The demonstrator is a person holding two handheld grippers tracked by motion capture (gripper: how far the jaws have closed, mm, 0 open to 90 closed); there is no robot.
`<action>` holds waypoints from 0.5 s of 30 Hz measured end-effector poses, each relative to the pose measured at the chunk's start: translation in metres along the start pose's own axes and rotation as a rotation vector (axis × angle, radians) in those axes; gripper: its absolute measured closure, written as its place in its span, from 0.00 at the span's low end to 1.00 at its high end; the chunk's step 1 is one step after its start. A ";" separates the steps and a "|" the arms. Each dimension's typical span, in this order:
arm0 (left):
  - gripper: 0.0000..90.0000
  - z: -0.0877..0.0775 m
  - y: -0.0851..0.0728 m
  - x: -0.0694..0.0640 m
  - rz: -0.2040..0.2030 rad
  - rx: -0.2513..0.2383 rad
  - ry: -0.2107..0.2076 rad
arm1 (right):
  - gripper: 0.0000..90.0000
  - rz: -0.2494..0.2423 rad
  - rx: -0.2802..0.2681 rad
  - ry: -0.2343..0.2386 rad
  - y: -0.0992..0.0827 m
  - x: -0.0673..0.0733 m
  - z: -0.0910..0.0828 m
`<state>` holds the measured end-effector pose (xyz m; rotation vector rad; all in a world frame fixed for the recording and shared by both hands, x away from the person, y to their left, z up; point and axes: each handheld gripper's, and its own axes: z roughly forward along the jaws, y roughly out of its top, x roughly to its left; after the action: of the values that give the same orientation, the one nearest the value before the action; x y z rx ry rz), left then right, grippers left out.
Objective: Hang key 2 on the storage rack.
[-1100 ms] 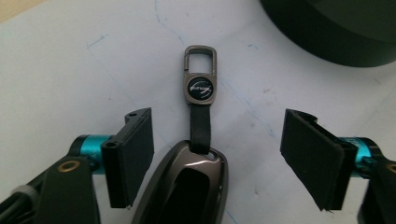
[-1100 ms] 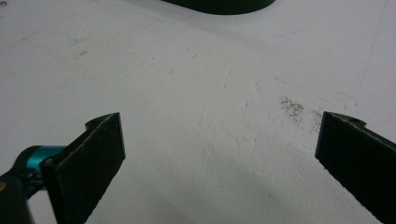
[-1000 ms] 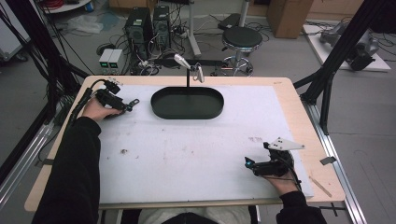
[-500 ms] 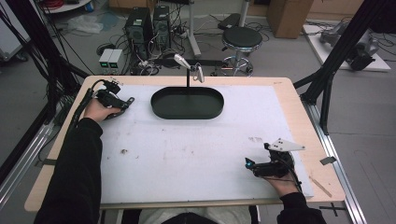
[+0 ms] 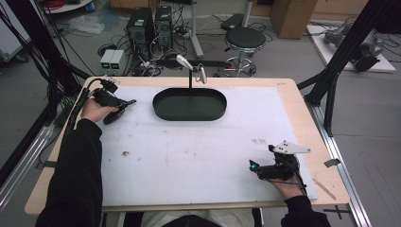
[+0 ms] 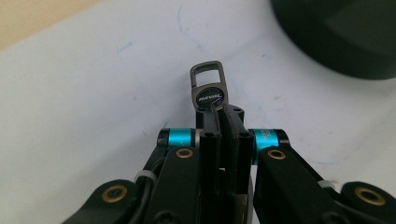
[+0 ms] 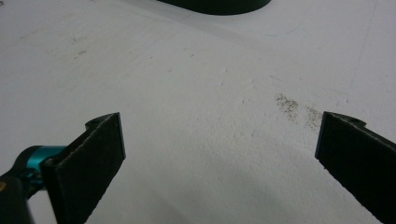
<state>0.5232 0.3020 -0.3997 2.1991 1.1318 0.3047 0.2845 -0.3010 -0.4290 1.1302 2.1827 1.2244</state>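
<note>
Two tools rest near where they were a second ago, at the far left corner and the near right edge of the white-topped table (image 5: 189, 156); the change is in the left tool (image 5: 122, 105), whose jaws have just been closing and now pinch a small dark grey metal key-fob clip with a round logo badge (image 6: 209, 87). Its black pads (image 6: 219, 135) meet tight on the clip's lower end, so badge and rectangular loop stick out past the tips. The clip's long axis runs in line with the jaws, loop end pointing away from the hand, just short of the black oval tray (image 5: 189, 105). The right tool (image 7: 219, 140) stands wide open over bare table, holding nothing.
</note>
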 end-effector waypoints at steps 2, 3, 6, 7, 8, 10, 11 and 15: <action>0.95 -0.008 0.003 -0.003 0.013 -0.028 -0.006 | 0.01 0.003 0.000 0.003 0.000 0.001 -0.001; 0.95 -0.013 0.005 -0.005 0.024 -0.044 -0.006 | 0.01 0.006 0.002 0.004 -0.001 0.001 -0.002; 0.95 -0.023 0.011 -0.011 0.037 -0.103 -0.014 | 0.01 0.004 -0.007 0.007 -0.001 0.001 -0.002; 0.95 -0.027 0.013 -0.013 0.041 -0.121 -0.009 | 0.01 0.004 -0.008 0.008 -0.001 0.000 -0.003; 0.95 -0.030 0.014 -0.014 0.035 -0.144 -0.001 | 0.01 0.000 -0.009 0.006 -0.001 0.000 -0.003; 0.95 -0.036 0.016 -0.016 0.026 -0.174 -0.022 | 0.01 0.001 -0.011 0.010 -0.001 0.000 -0.003; 0.95 -0.038 0.016 -0.017 0.025 -0.179 -0.025 | 0.01 -0.003 -0.012 0.010 -0.001 0.000 -0.003; 0.95 -0.049 0.018 -0.021 0.028 -0.210 -0.038 | 0.01 0.002 -0.006 0.012 -0.002 0.000 -0.003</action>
<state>0.4992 0.2994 -0.3493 2.0290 1.0022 0.3743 0.2810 -0.3031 -0.4289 1.1256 2.1853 1.2411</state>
